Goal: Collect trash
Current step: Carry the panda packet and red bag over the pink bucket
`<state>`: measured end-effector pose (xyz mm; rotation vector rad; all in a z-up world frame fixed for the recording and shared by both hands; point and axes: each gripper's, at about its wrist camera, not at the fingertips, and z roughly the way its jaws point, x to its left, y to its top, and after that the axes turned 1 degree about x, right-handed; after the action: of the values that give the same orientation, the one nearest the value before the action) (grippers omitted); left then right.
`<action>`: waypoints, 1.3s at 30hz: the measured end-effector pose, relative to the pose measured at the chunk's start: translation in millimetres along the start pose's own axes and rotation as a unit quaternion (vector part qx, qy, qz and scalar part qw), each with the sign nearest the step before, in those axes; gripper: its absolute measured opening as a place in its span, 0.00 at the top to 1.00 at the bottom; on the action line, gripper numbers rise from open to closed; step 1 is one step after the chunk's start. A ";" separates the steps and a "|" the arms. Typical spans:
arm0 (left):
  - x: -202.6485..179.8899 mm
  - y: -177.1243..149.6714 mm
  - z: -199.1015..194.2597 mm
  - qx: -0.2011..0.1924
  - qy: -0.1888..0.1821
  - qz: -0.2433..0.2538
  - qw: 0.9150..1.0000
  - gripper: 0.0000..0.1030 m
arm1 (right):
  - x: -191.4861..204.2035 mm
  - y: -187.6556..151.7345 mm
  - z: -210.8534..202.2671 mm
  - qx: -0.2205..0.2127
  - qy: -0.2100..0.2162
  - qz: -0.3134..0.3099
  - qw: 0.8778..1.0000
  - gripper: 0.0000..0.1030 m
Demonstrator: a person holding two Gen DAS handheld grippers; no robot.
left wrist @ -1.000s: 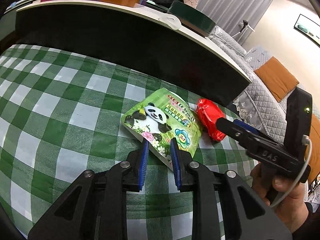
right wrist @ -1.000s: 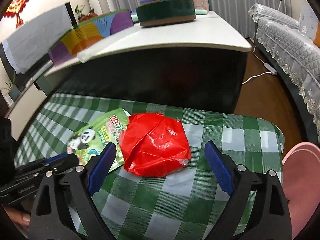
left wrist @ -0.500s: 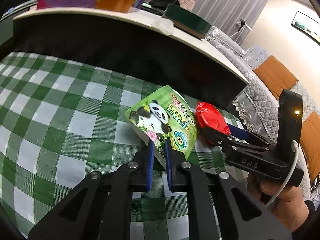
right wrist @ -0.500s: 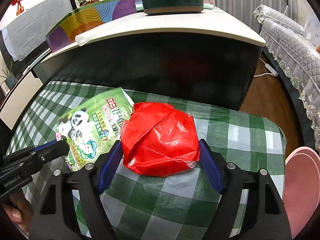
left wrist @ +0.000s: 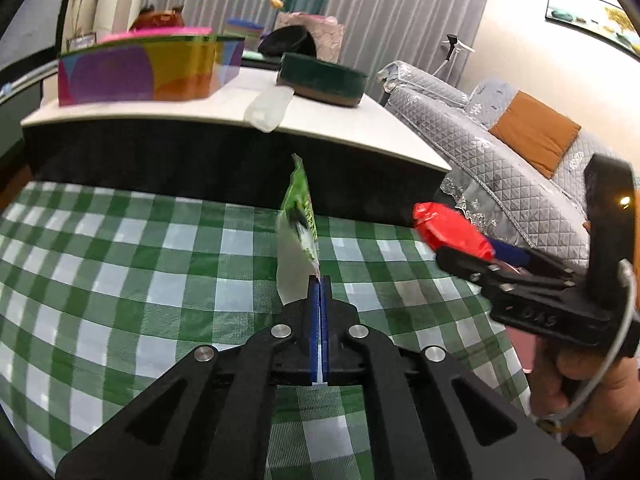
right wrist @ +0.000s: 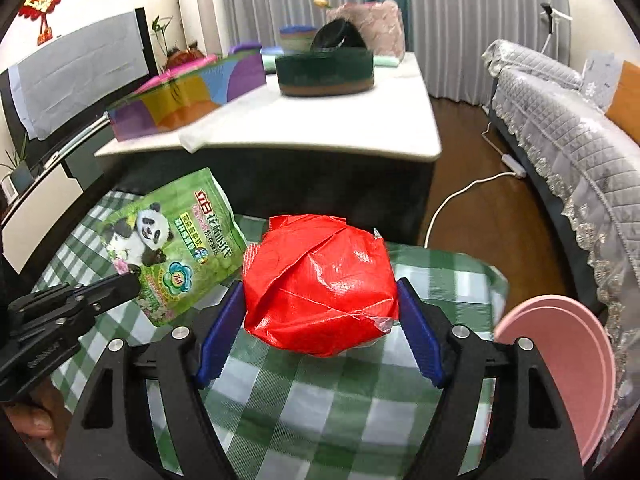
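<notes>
While the left claw (left wrist: 319, 280) pinches the green pouch (left wrist: 298, 232) edge-on at 12 o'clock above the checkered surface (left wrist: 120, 264), the right claw (right wrist: 320, 328) grips the red bag (right wrist: 320, 284) between its pads.

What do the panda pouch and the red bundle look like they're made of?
Panda pouch: thin printed plastic film, apparently glossy; held by one edge in the left gripper, it keeps a flat sheet shape. Red bundle: crinkled, shiny plastic wrap, likely a bag, with sharp creases and highlights; the right gripper clamps its sides.
</notes>
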<state>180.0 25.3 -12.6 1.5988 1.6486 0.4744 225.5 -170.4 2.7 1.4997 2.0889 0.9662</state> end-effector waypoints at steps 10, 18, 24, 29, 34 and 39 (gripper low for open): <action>-14.6 -4.1 -40.5 -0.022 -0.002 0.023 0.999 1.00 | -2.0 -11.4 -76.0 -0.038 -0.027 0.002 0.999 0.28; -30.5 -10.1 -72.2 -0.040 -0.014 0.042 0.998 1.00 | -8.1 -17.4 -124.6 -0.061 -0.048 0.008 0.997 0.28; -43.8 -15.8 -86.6 -0.046 -0.022 0.062 0.997 1.00 | -21.3 -17.2 -159.3 -0.082 -0.073 -0.002 0.994 0.28; -58.2 -23.1 -88.8 -0.042 -0.024 0.081 0.996 1.00 | -45.2 -33.1 -168.2 -0.101 -0.088 0.020 0.991 0.28; -70.1 -27.1 -86.9 -0.039 -0.026 0.094 0.994 1.00 | -68.3 -49.5 -158.6 -0.093 -0.102 0.043 0.989 0.28; -80.3 -27.9 -80.6 -0.034 -0.030 0.103 0.994 1.00 | -87.1 -52.2 -163.2 -0.106 -0.117 0.056 0.986 0.28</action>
<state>94.6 -35.8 39.3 1.7223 1.4158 0.5766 113.3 -311.3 70.0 1.5510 1.6993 0.9667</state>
